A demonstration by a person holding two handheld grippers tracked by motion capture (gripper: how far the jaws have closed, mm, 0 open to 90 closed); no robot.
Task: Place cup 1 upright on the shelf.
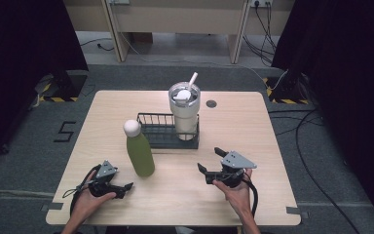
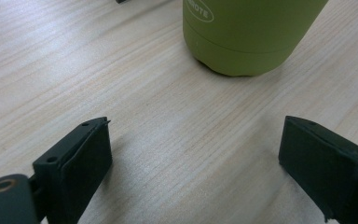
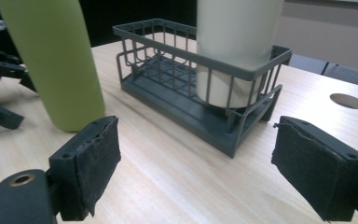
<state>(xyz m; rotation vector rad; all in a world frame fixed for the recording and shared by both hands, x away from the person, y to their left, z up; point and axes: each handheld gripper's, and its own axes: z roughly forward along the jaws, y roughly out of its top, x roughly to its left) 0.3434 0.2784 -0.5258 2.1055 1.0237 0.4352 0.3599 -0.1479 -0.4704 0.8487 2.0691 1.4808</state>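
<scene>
Right now we are holding both the left gripper (image 1: 126, 186) and right gripper (image 1: 209, 161) spread wide, empty. Between them, the green bottle (image 1: 140, 151) is standing upright, just left of the wire rack (image 1: 156, 127) holding the tumbler (image 1: 184, 114).

— From the high view we look forward and down over the whole table (image 1: 175, 195), far enough back to take in floor and curtains around it.

— And the left gripper view?

— We sit low, just above the wood, facing the base of the green bottle (image 2: 247, 37) from close by.

— The right gripper view looks level across the tabletop at the wire rack (image 3: 200, 93) and the cup (image 3: 235, 42), and shares that bottle with the other two.
</scene>
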